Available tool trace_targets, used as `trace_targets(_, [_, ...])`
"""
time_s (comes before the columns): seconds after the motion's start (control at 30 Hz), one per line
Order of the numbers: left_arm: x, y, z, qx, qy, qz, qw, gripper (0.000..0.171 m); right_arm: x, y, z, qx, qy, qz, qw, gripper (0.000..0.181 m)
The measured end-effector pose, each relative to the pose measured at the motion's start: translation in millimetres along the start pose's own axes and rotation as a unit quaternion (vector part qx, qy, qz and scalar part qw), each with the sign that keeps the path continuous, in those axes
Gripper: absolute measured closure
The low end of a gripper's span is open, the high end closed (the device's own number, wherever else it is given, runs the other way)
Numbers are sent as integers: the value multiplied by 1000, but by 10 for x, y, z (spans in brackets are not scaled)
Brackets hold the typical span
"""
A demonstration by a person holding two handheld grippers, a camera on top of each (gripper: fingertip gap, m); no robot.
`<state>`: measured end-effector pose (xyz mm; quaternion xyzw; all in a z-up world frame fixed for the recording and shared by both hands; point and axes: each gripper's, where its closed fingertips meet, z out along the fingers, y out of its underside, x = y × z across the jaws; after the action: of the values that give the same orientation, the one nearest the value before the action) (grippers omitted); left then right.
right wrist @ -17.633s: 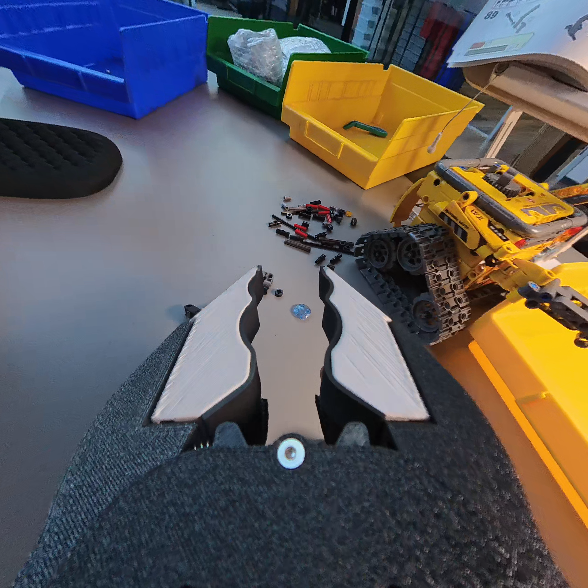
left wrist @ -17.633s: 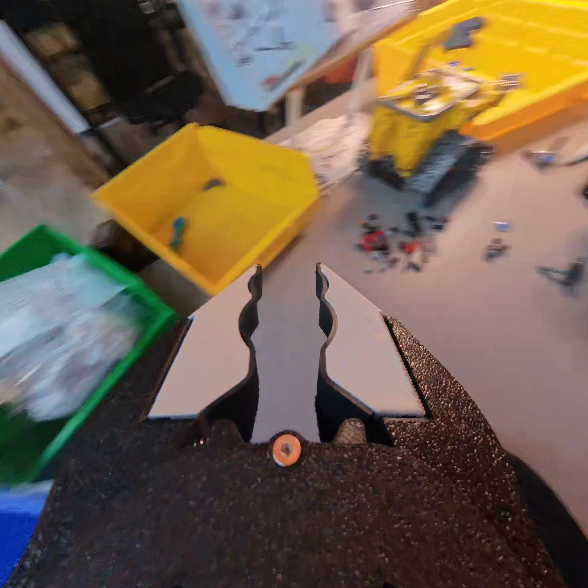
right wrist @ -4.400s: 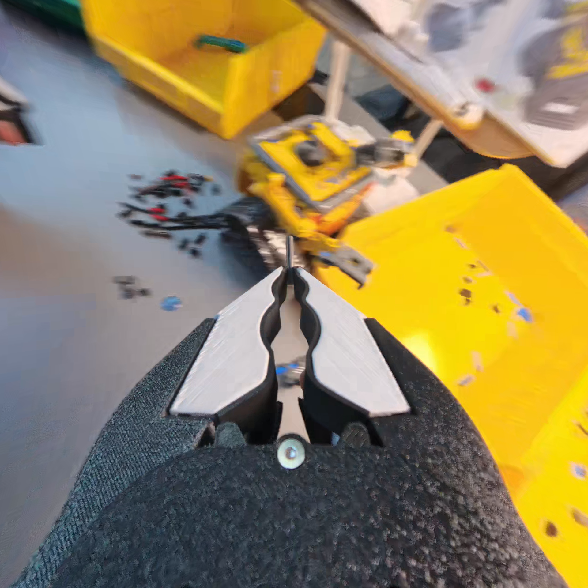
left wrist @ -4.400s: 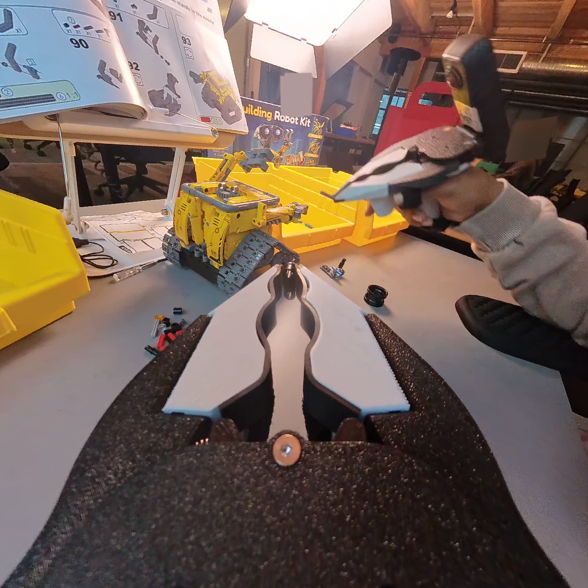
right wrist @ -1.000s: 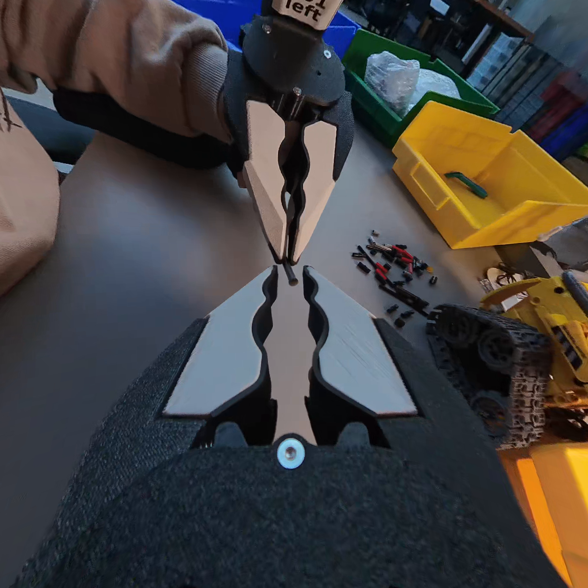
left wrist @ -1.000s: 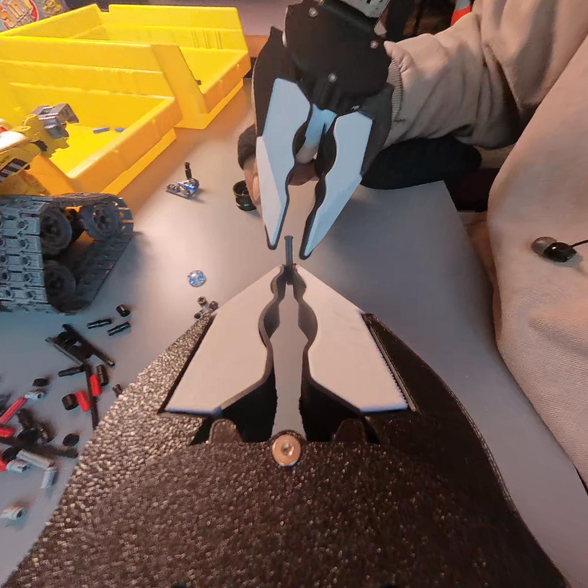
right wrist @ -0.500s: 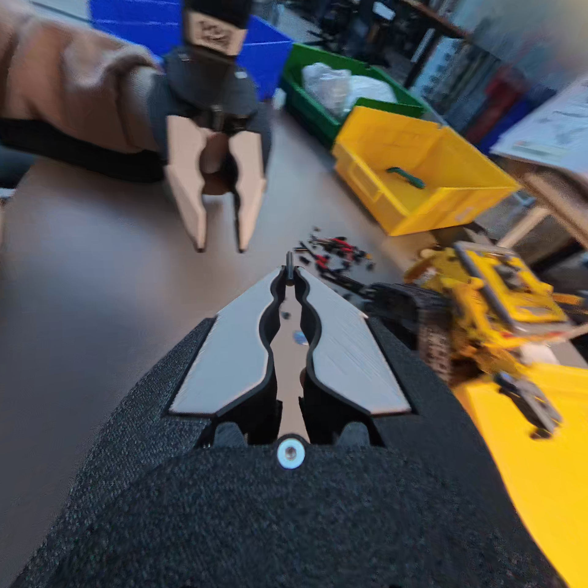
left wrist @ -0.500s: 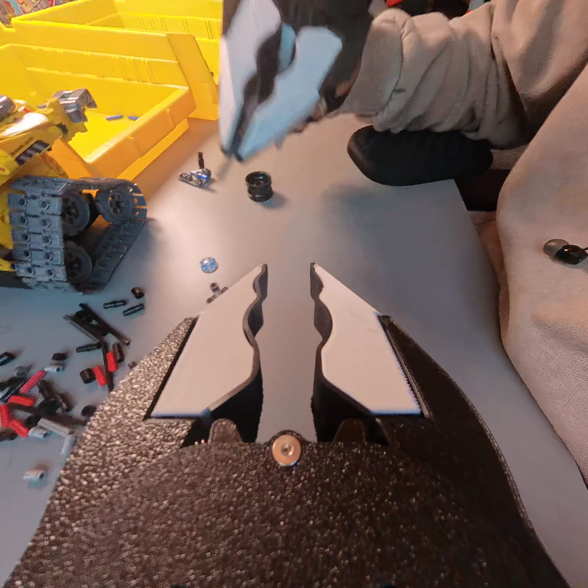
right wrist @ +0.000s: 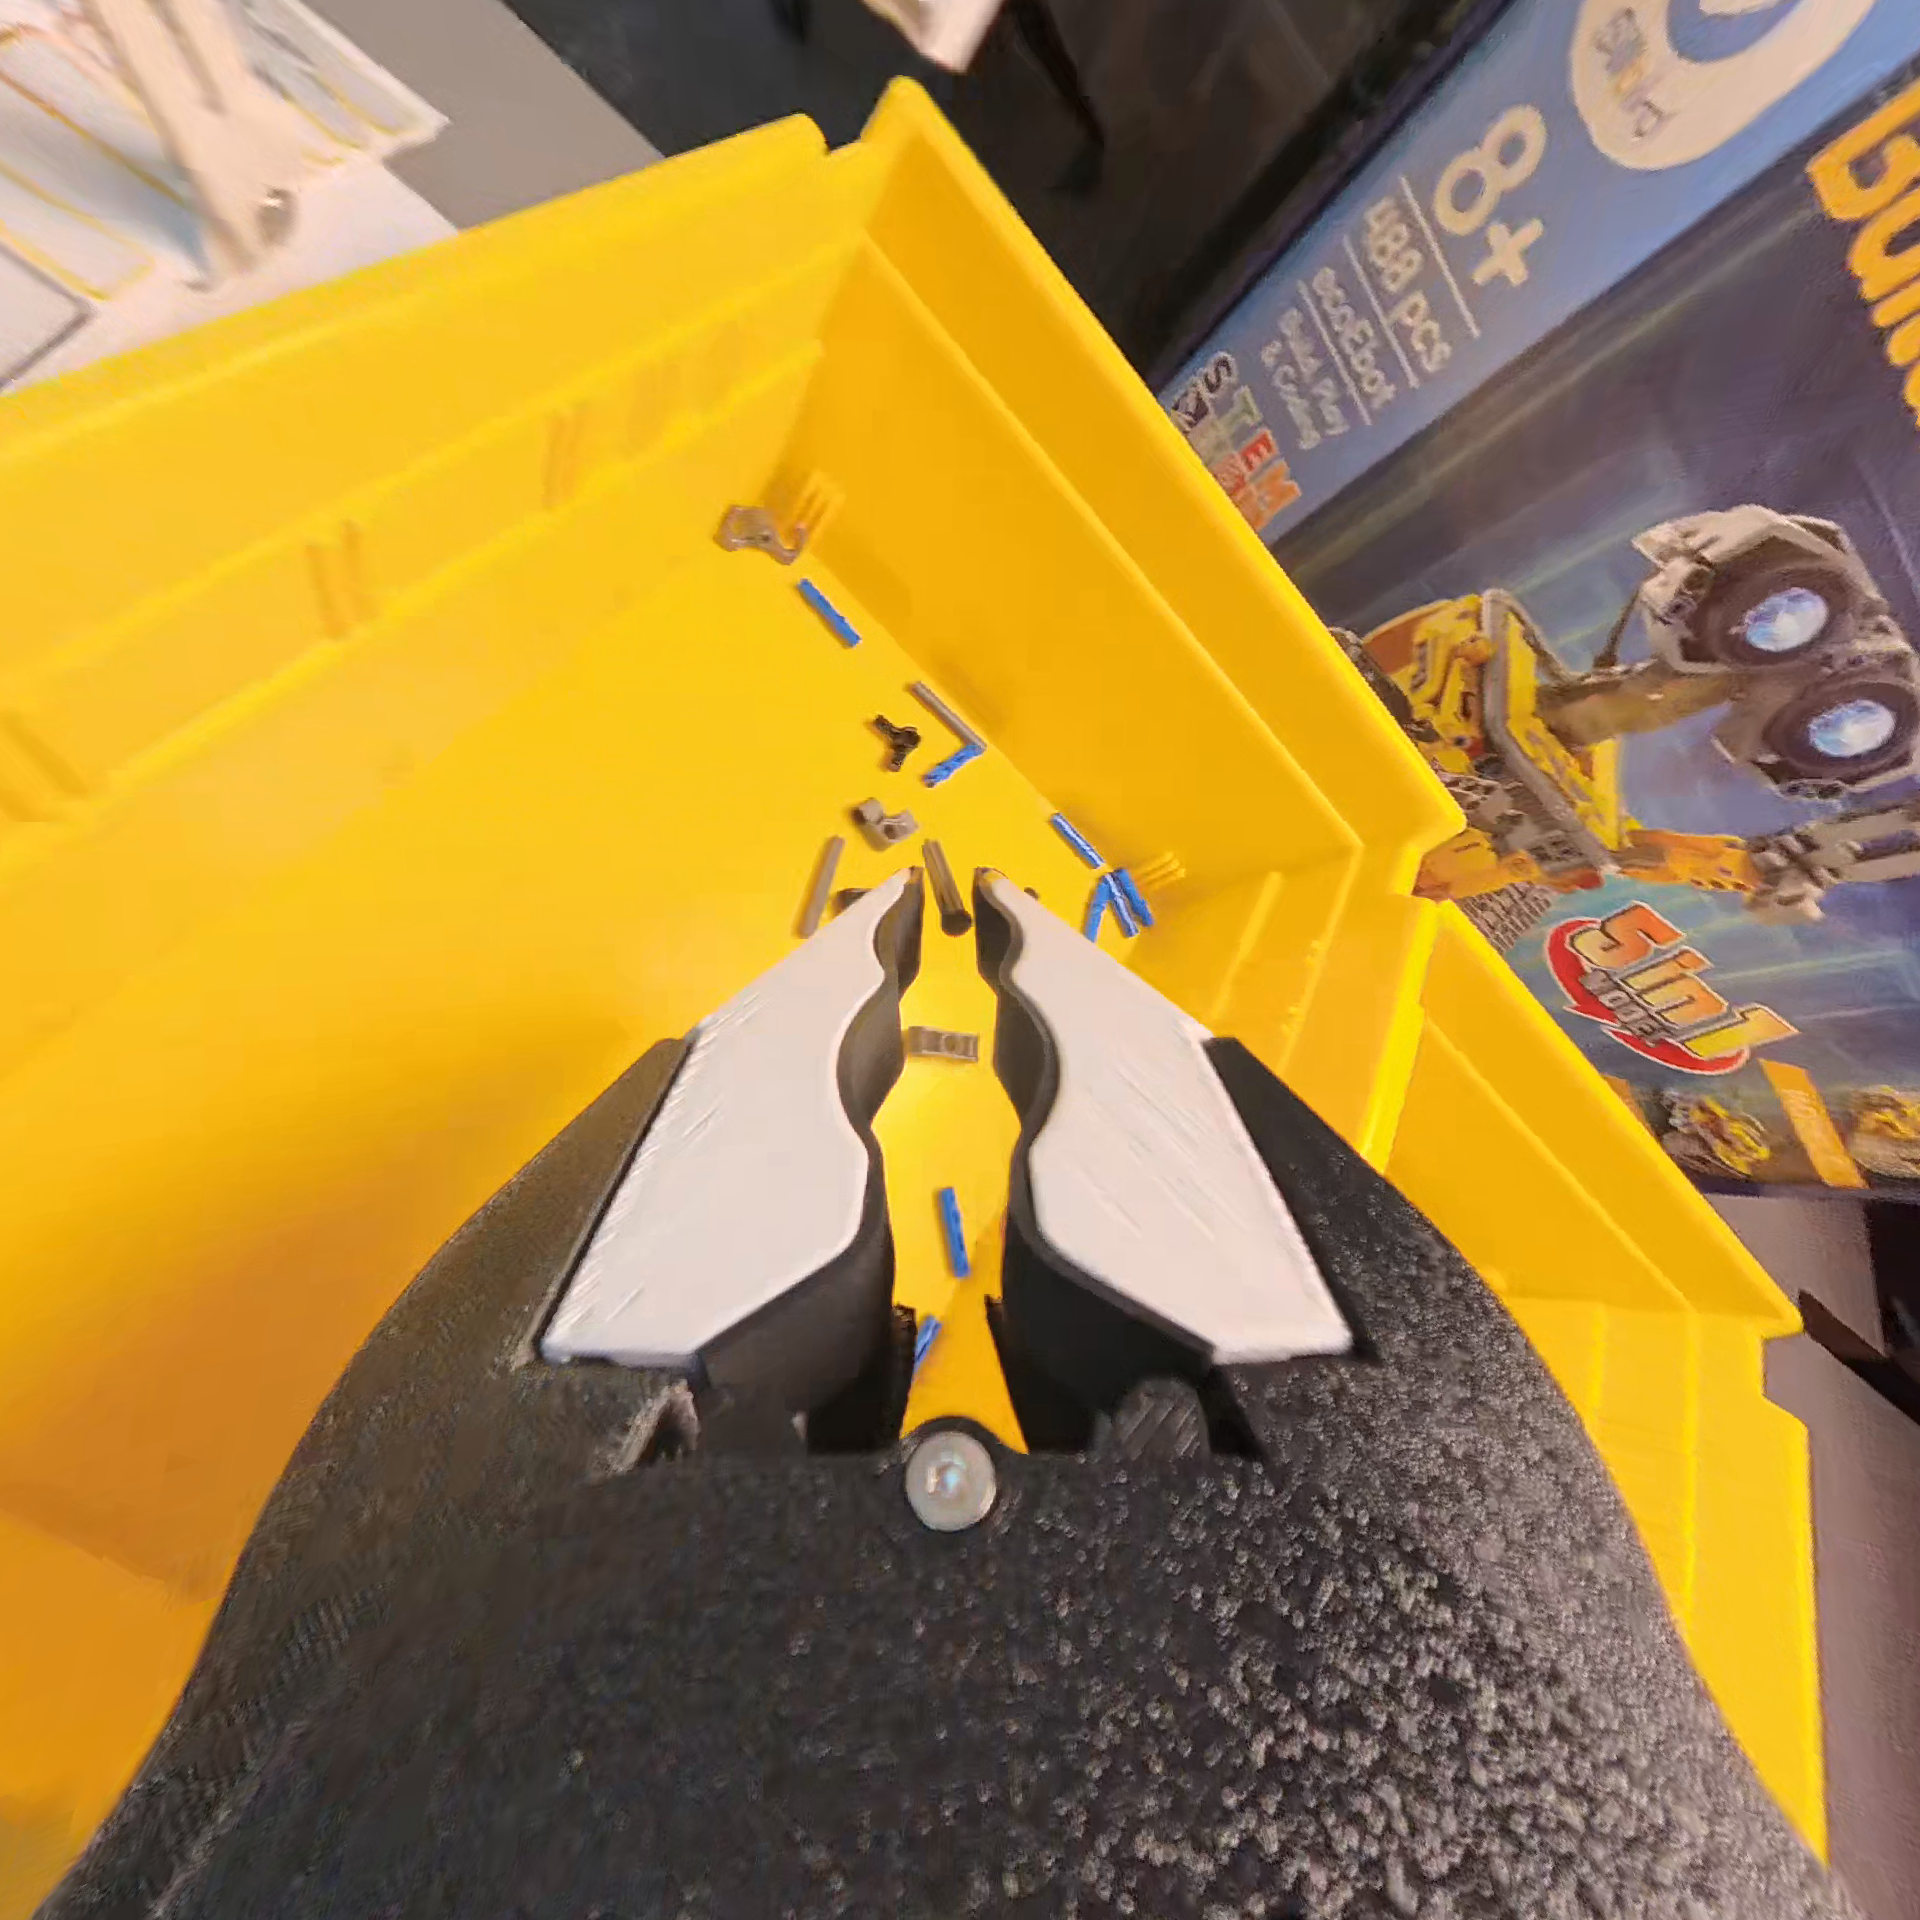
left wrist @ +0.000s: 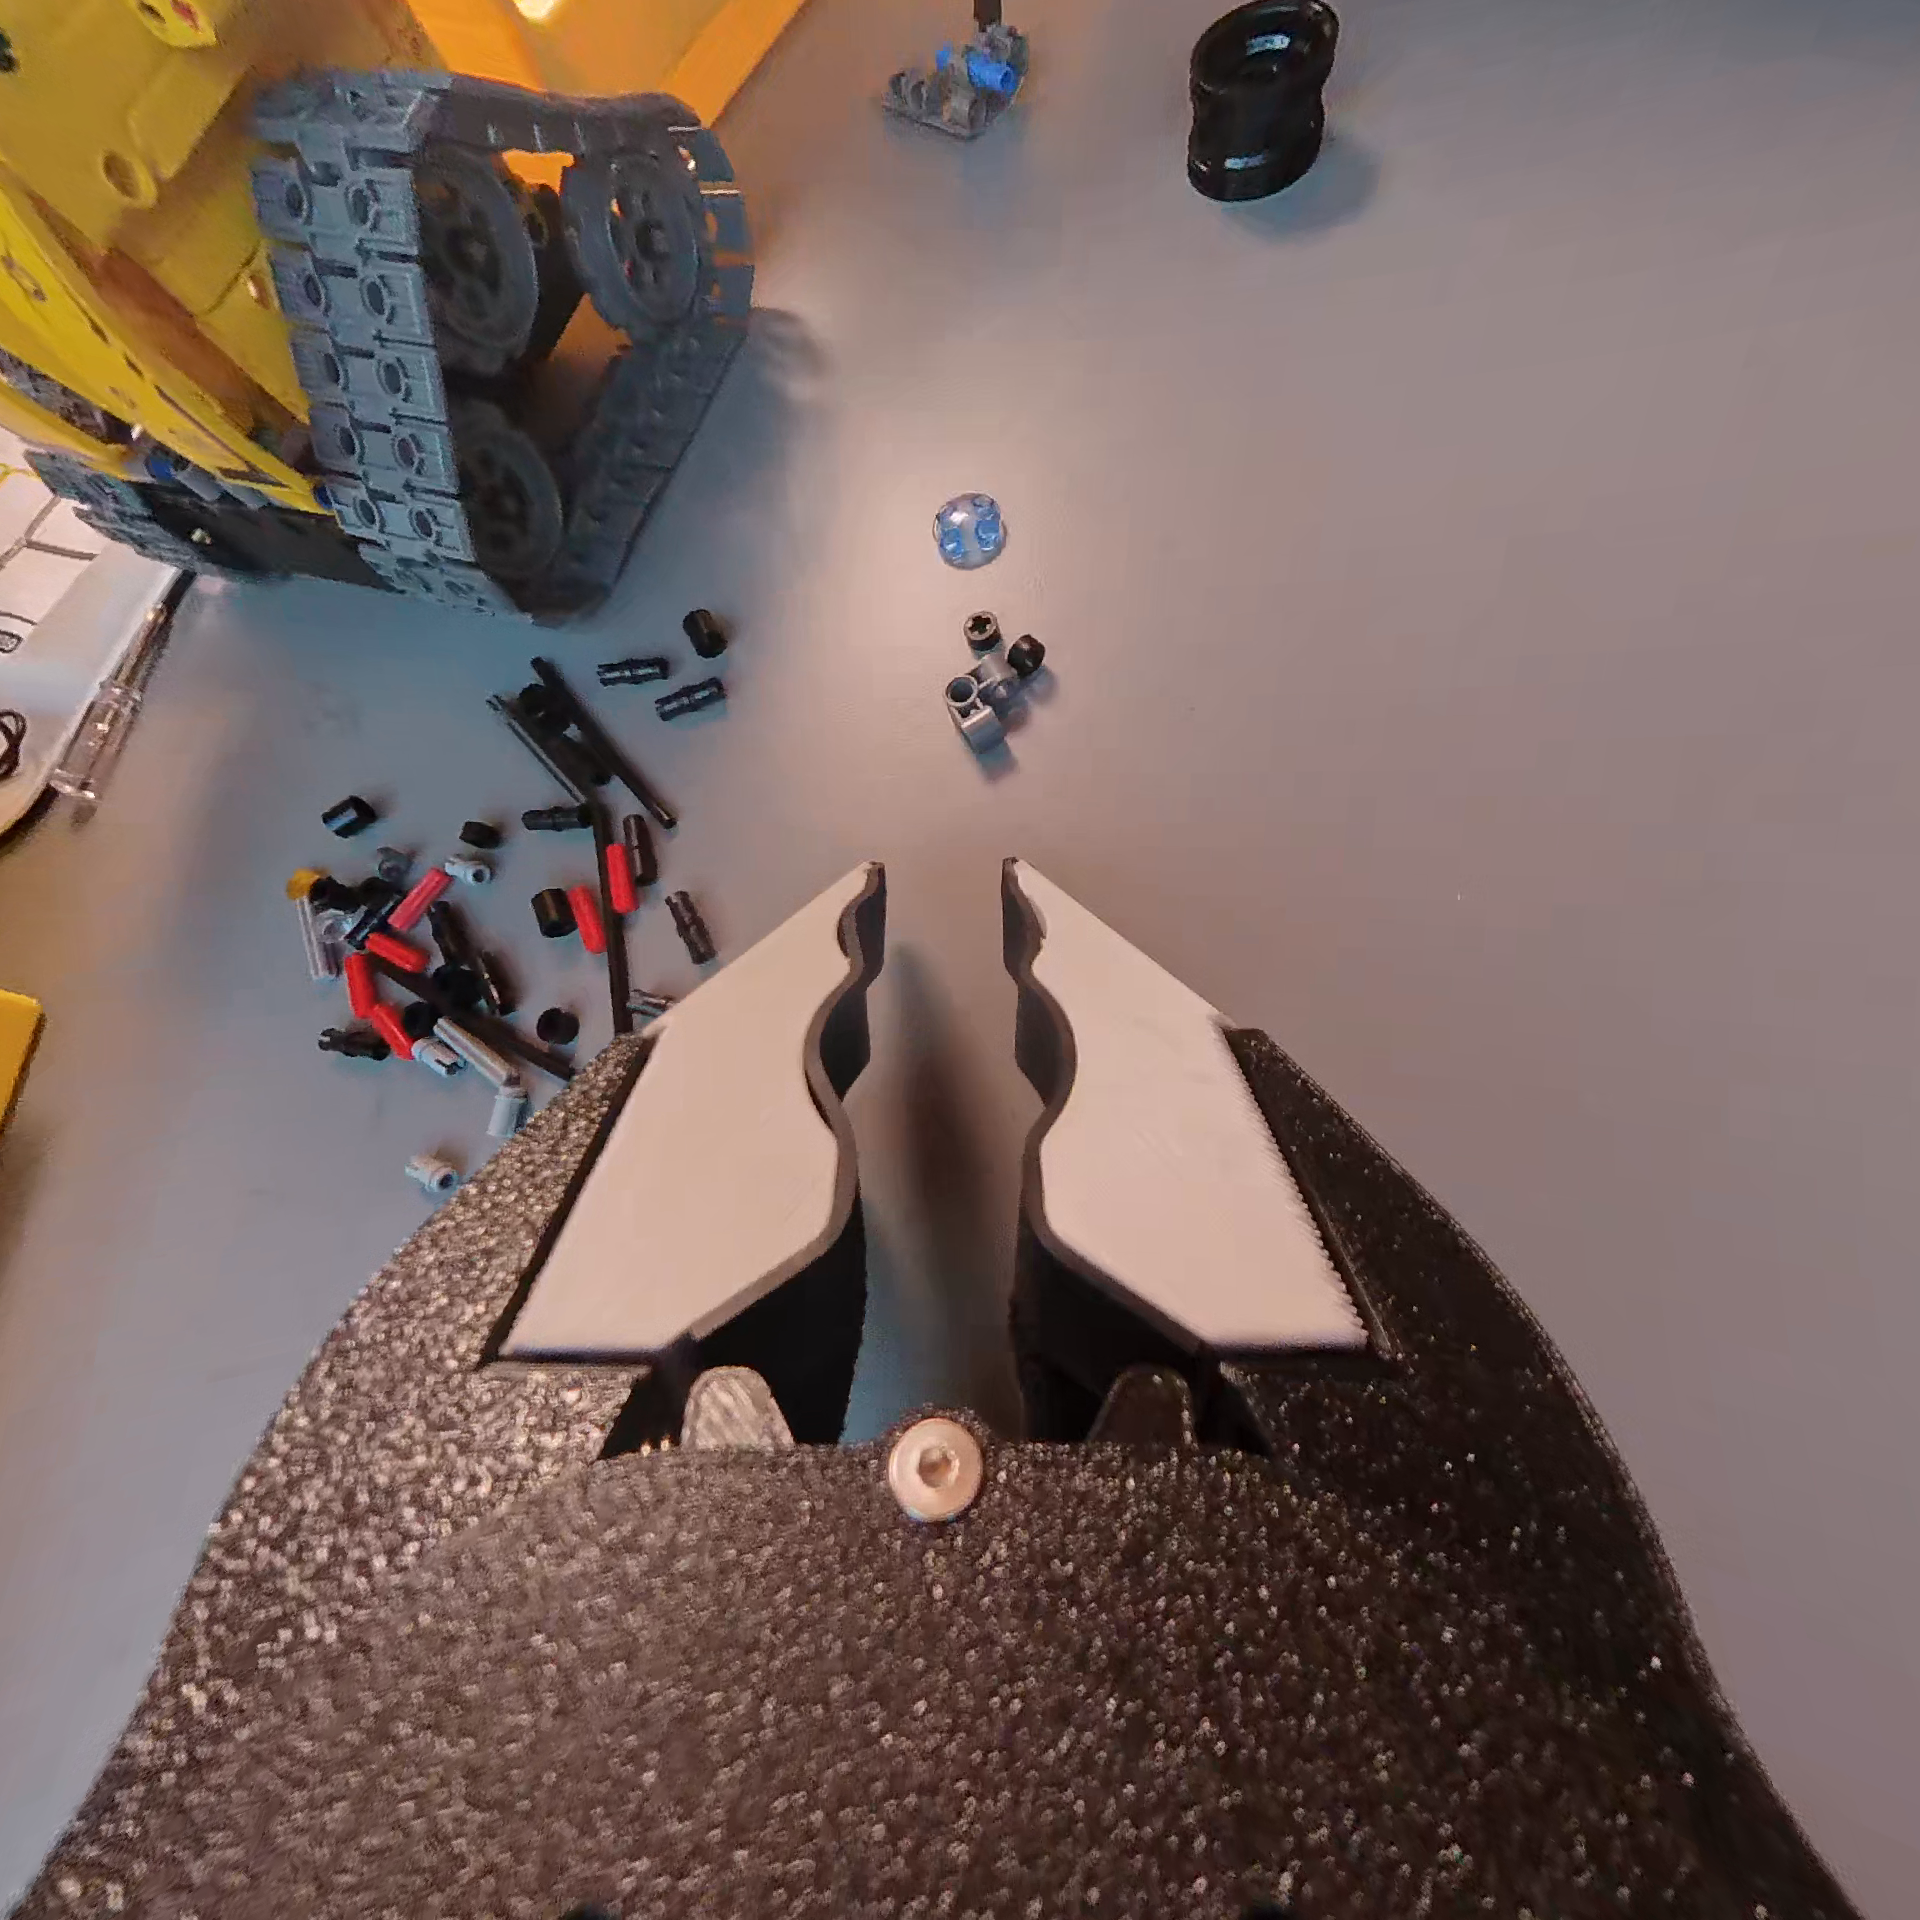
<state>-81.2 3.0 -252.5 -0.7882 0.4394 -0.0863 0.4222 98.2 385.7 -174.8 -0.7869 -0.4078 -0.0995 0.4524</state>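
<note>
Right wrist view: yellow bin (right wrist: 436, 727) filling the ground beneath and ahead of the right gripper (right wrist: 948, 879), ribbed walls rising left and ahead. Printed toy box (right wrist: 1621, 582) well off to the right, outside the bin wall. Right gripper hanging over the bin floor, tips parted by a narrow gap. Dark pin (right wrist: 943, 885) right in that gap at the tips; touching the tips or loose above the floor, cannot tell. Blue pins (right wrist: 1112, 899) just right of the tips, grey connector (right wrist: 883, 823) just ahead, short grey sleeve (right wrist: 943, 1042) on the floor between the fingers.

Left wrist view: grey table (left wrist: 1455, 623) under the left gripper (left wrist: 943, 875), spread wide, holding and touching nothing. Yellow tracked model (left wrist: 312, 312) far ahead to the left, treads toward the claw. Black ring (left wrist: 1255, 99) far ahead to the right. Scatter of black, red and grey pins (left wrist: 468, 914) just left of the left fingertip. Small grey subassembly (left wrist: 951, 88) far ahead. Cluster of grey and black connectors (left wrist: 992, 681) near, straight ahead of the open tips. Clear blue round stud (left wrist: 971, 530) just beyond that cluster.
</note>
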Motion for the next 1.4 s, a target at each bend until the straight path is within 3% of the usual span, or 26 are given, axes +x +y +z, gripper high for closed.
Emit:
trace_targets(0.13, [48,-27,29,-1,-3,16,1000,152,261,-174,-84,66,28,72,995,152])
trace_targets(0.3, [55,-33,40,-2,1,9,1000,151,172,-604,-857,234,-2,95,968,148])
trace_targets(0.47, [49,-43,57,-5,-1,-1,1000,150,-563,-656,-1844,341,-133,77,927,151])
trace_targets(0.57, [29,-57,79,-6,-2,-12,1000,149,-1236,-463,-2328,357,-249,53,899,156])
trace_targets(0.67, [-11,-70,113,-10,-7,-25,1000,150,-1799,-230,-2604,357,-317,26,878,160])
trace_targets(0.8, [-175,-95,51,9,-30,-58,998,153,-2248,-57,-2682,367,-340,-27,866,160])
trace_targets(1.03, [-774,205,-215,5,-115,-168,979,160,-2469,35,-2627,369,-357,-39,857,164])
trace_targets(1.4, [-685,346,-100,-45,-94,-123,987,161,-2522,110,-2591,359,-375,-34,854,165])
